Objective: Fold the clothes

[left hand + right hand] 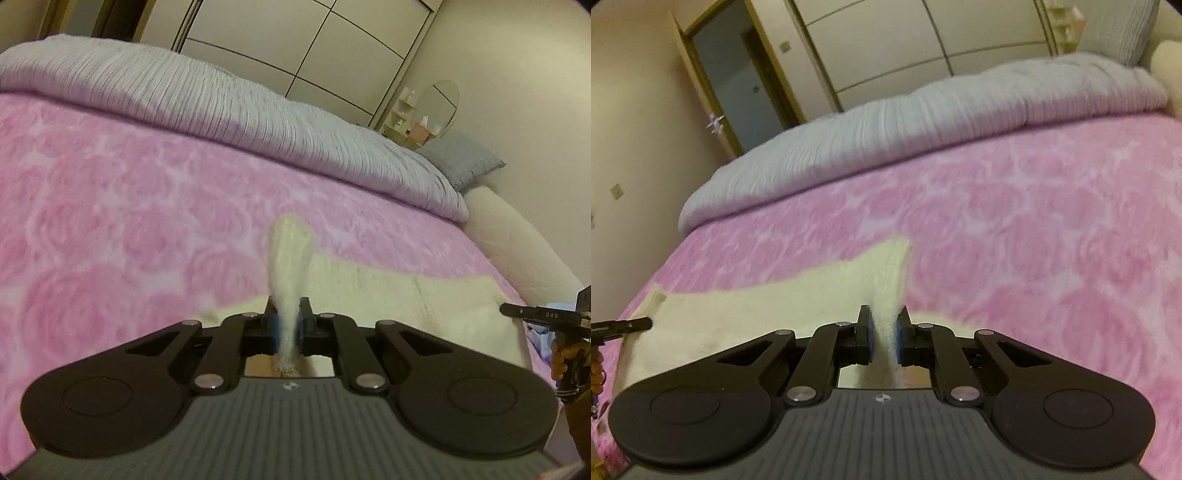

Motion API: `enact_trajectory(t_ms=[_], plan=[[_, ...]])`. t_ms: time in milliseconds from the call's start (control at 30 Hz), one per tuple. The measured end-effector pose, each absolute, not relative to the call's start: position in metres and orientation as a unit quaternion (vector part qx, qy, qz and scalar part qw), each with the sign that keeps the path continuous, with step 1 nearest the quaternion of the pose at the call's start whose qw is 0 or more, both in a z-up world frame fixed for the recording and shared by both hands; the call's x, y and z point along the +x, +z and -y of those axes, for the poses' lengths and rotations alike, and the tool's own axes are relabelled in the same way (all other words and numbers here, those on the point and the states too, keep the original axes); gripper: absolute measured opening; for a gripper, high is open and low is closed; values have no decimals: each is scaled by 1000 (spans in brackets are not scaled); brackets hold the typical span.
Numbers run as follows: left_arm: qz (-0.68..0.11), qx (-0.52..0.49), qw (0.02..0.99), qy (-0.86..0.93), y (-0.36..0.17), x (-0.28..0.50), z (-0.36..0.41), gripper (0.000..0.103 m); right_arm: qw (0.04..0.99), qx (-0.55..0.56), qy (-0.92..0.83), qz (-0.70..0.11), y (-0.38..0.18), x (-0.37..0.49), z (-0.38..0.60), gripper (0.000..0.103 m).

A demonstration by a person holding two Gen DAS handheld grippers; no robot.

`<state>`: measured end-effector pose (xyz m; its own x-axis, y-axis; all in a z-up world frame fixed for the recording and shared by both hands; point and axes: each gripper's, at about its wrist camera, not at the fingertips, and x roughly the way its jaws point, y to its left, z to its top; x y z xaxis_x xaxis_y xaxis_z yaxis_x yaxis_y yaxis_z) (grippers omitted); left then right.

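Pinching the cream fleece garment [388,291] at two raised folds, the left gripper [289,325] and right gripper [884,334] are each clamping bunched cloth while the rest is lying on the pink blanket [1034,221]; it is looking soft, light and limp, so edge grips are suiting it best

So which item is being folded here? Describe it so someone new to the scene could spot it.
Start at the bed, with its pink rose-patterned blanket. On its near part lies a cream fuzzy garment, pinched by the left gripper and the right gripper. It is the only pale cream fabric on the pink.
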<state>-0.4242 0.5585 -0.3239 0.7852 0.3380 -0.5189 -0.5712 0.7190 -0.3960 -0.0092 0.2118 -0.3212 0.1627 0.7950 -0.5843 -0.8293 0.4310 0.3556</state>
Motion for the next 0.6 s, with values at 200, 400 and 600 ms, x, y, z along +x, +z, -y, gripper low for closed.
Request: enact_trajectory(t_ms=[200, 400, 600], plan=[[-231, -257, 902, 258, -336, -386, -583, 7, 774, -30, 517, -363, -330, 8, -237, 12], [-234, -265, 897, 267, -354, -371, -604, 7, 780, -34, 502, -372, -347, 20, -251, 11], [-279, -283, 874, 281, -389, -357, -619, 8, 798, -33, 465, -383, -352, 16, -237, 12]])
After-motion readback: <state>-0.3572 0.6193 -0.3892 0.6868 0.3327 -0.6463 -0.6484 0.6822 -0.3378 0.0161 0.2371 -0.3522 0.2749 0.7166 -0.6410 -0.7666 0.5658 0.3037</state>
